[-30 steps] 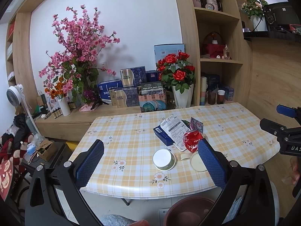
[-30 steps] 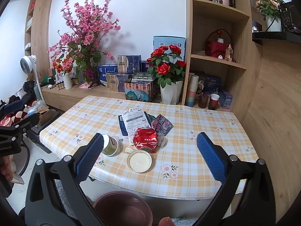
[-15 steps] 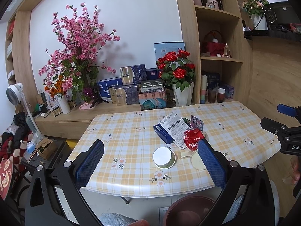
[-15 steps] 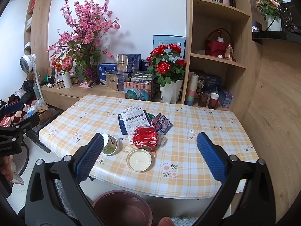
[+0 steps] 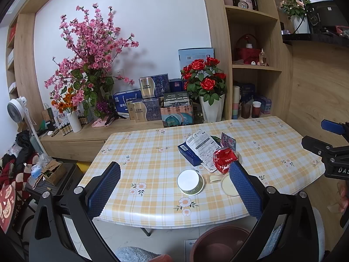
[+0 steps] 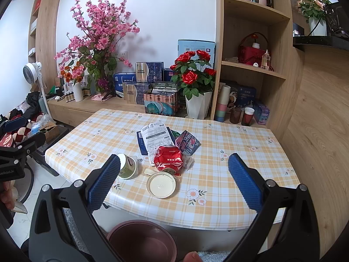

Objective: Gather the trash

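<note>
Trash sits in one overlapping heap near the front edge of the checked, flower-printed worktop [image 6: 240, 148]: a crushed red foil packet [image 6: 168, 158], a white printed paper sheet [image 6: 156, 136] over a dark blue flat box [image 6: 141, 144], a small purple-pink wrapper [image 6: 188, 142], a round white plastic lid [image 6: 161, 184] and a small green tub with a white top [image 6: 127, 166]. Below the near edge stands a round reddish-brown bin [image 6: 141, 240] on the floor.

The left claw [image 5: 174, 187] and right claw [image 6: 173, 180] both hover short of the worktop, fingers spread wide and holding nothing.

Likely trouble: because the pieces overlap, gripping the red packet could drag the paper or wrapper along and spill them. The flat lid lies flush and may slip from the pads. A drop released too far out could miss the bin.
</note>
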